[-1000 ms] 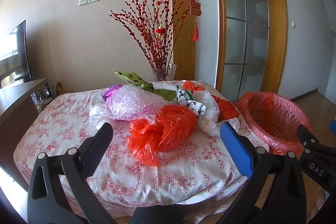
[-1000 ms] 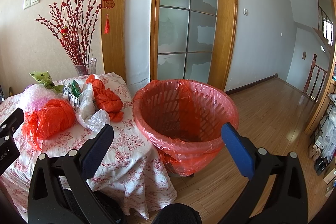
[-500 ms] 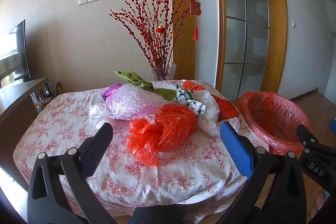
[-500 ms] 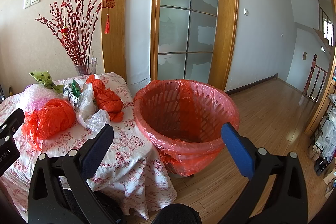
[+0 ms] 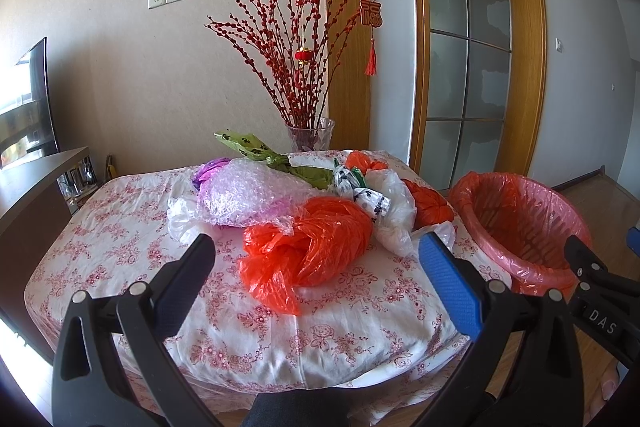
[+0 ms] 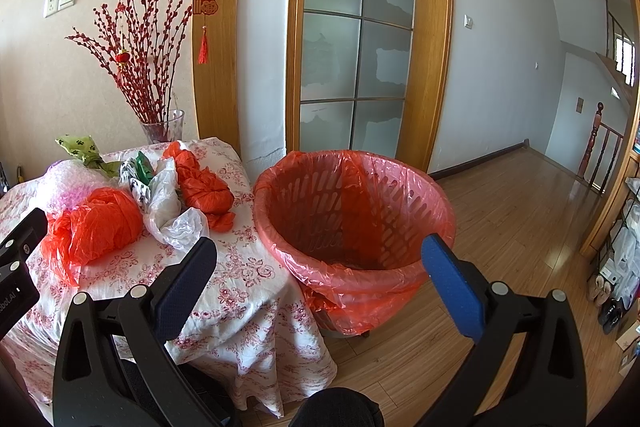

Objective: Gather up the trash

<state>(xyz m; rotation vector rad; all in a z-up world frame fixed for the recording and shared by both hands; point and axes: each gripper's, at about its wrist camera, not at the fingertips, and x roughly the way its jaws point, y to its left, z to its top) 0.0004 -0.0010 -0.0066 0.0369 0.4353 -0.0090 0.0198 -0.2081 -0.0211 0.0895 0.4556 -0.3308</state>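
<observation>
Table: purple bag mostly hidden under bubble wrap.

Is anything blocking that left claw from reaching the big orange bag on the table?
Nothing visible: the open left gripper faces the orange bag across bare tablecloth, with the other trash lying behind and beside the bag.

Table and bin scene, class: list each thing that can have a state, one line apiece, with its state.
Left gripper: open, holding nothing.
Right gripper: open, holding nothing.
Bin: upright, lined with a red bag, no trash visible inside.
Near red bag: crumpled, on the table.
Far red bag: crumpled, on the table.
Bubble wrap: crumpled, on the table.
Door: closed.
</observation>
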